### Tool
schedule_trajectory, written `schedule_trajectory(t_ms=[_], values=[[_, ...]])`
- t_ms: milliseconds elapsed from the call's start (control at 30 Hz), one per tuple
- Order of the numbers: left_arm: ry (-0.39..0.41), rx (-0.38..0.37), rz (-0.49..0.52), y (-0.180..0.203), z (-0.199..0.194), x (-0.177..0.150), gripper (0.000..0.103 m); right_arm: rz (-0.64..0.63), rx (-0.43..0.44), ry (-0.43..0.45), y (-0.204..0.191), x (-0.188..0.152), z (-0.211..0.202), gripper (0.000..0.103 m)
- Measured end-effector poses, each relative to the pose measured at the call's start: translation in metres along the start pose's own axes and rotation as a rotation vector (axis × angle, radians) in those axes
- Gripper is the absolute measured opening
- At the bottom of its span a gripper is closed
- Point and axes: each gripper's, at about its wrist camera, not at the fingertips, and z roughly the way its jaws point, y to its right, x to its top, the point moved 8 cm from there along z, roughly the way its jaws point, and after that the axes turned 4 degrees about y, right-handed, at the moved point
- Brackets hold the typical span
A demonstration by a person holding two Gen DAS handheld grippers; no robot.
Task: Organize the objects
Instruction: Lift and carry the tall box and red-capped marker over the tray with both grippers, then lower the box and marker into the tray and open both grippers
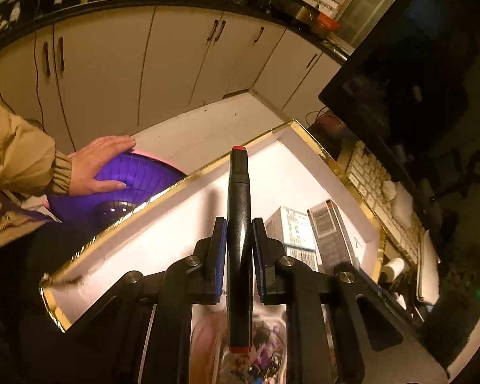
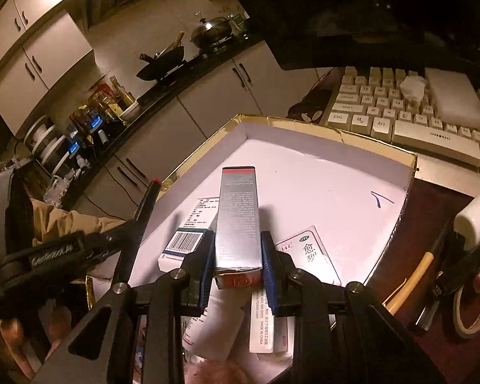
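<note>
My left gripper (image 1: 239, 249) is shut on a black marker pen (image 1: 239, 192) with red ends, held above a gold-rimmed white box (image 1: 176, 224). The marker also shows in the right wrist view (image 2: 144, 204), over the box's left rim. My right gripper (image 2: 236, 265) is shut on a tall silver carton (image 2: 238, 217) with a red end, held over the same box (image 2: 320, 172). Inside the box lie a white carton with a barcode (image 2: 185, 240) and a white medicine carton with red and green print (image 2: 307, 256). A white bottle (image 2: 217, 320) lies under my right gripper.
A cream keyboard (image 2: 400, 112) with a white block on it lies beyond the box. A tape roll (image 2: 473, 307), pens and a white cylinder (image 2: 476, 217) sit at the right. A bare hand rests on a purple basket (image 1: 134, 179) left of the box. A dark monitor (image 1: 400, 64) stands behind.
</note>
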Motion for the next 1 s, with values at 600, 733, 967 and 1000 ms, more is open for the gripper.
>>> schedule_trajectory(t_ms=[600, 733, 967, 1000], values=[[-0.101, 0.039, 0.070, 0.018, 0.033, -0.010, 0.022, 0.029, -0.021, 0.025, 0.006, -0.002, -0.001, 0.027], [-0.015, 0.017, 0.056, 0.023, 0.008, -0.008, 0.042, 0.042, -0.009, 0.030, 0.008, 0.000, -0.004, 0.028], [-0.016, -0.039, 0.123, 0.045, -0.030, -0.039, 0.044, -0.024, 0.002, 0.061, -0.003, 0.003, -0.018, 0.050], [-0.019, -0.056, 0.128, 0.047, -0.036, -0.046, 0.044, -0.027, 0.001, 0.060, -0.003, 0.003, -0.022, 0.050]])
